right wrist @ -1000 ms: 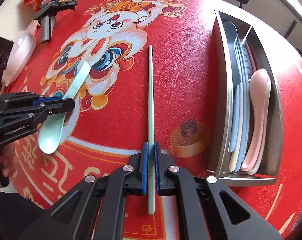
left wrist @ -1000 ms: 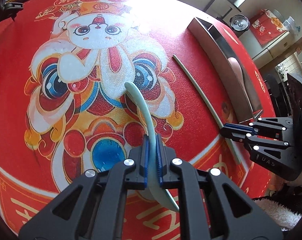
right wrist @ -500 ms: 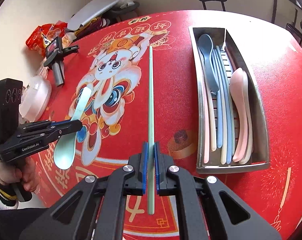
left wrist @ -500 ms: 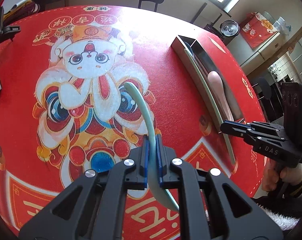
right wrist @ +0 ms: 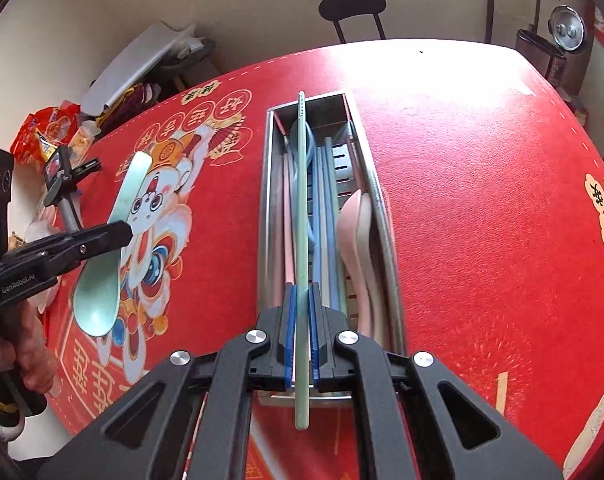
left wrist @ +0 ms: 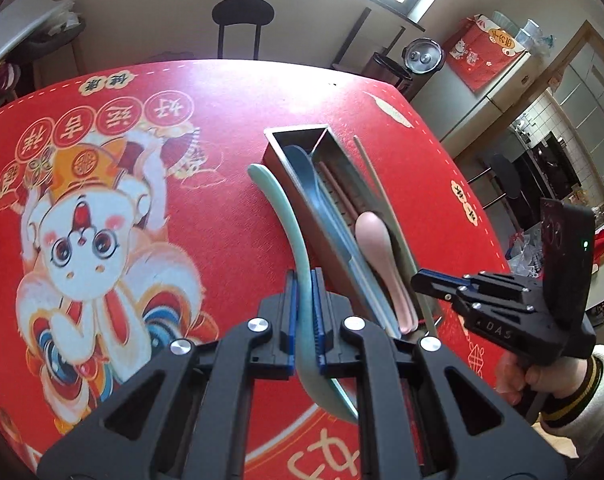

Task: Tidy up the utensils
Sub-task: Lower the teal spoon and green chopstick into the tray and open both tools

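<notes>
My left gripper (left wrist: 305,312) is shut on a mint-green spoon (left wrist: 280,208), held in the air just left of the steel utensil tray (left wrist: 302,184). In the right wrist view that spoon (right wrist: 114,248) hangs over the red mat, clamped by the left gripper (right wrist: 122,234). My right gripper (right wrist: 300,332) is shut on a pale green chopstick (right wrist: 301,200), which lies lengthwise above the tray (right wrist: 268,200). From the left wrist view the right gripper (left wrist: 418,280) holds the chopstick (left wrist: 372,176) over the tray's right side. Inside the tray lie blue, pink and cream spoons and chopsticks.
A red table mat (right wrist: 482,200) with a cartoon figure covers the round table. At the table's far left lie a phone holder (right wrist: 62,184), snack bags (right wrist: 50,128) and a white lidded dish. A black chair (left wrist: 242,20) stands beyond the table.
Both grippers have risen and moved toward the tray with their utensils. The chopstick has left the mat and now hovers over the tray; the spoon has shifted right to the tray's left wall.
</notes>
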The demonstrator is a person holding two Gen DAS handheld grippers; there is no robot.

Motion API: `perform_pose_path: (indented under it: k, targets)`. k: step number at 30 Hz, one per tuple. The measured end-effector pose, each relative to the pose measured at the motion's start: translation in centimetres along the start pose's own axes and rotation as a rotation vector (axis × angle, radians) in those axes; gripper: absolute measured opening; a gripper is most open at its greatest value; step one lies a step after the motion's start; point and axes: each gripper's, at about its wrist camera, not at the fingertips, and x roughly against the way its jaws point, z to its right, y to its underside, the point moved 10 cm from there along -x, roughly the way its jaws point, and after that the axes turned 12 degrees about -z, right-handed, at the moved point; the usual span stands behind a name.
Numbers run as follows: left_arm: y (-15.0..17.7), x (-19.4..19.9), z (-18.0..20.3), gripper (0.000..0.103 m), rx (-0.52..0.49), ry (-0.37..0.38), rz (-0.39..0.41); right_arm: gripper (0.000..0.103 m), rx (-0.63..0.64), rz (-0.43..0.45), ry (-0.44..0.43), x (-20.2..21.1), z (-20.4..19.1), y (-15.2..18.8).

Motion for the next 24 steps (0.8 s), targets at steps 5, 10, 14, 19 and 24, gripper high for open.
perform_pose_path:
  k: [5, 10, 14, 19, 24]
  targets:
    - [-4.0, -3.0, 2.1, 0.011, -0.001, 0.025, -0.025, 0.006, -0.016, -0.033, 0.010, -1.3, 1.0, -1.1]
    - [-6.6, -5.8, 3.2, 0.011, 0.006, 0.021, -0.061, 0.006, -0.024, -0.074, 0.008, -2.9, 0.9, -0.8]
    - [-7.5, -7.6, 2.8, 0.011, 0.019, -0.005, -0.086, 0.006, -0.041, -0.092, 0.000, -3.8, 1.1, -0.6]
    - [-8.3, -9.2, 2.4, 0.011, 0.028, -0.034, -0.107, 0.006, -0.040, -0.101, -0.006, -4.4, 0.9, -0.8]
    - [-9.0, -10.4, 2.3, 0.011, 0.031, -0.057, -0.125, 0.007, -0.045, -0.109, -0.012, -4.9, 0.8, -0.9]
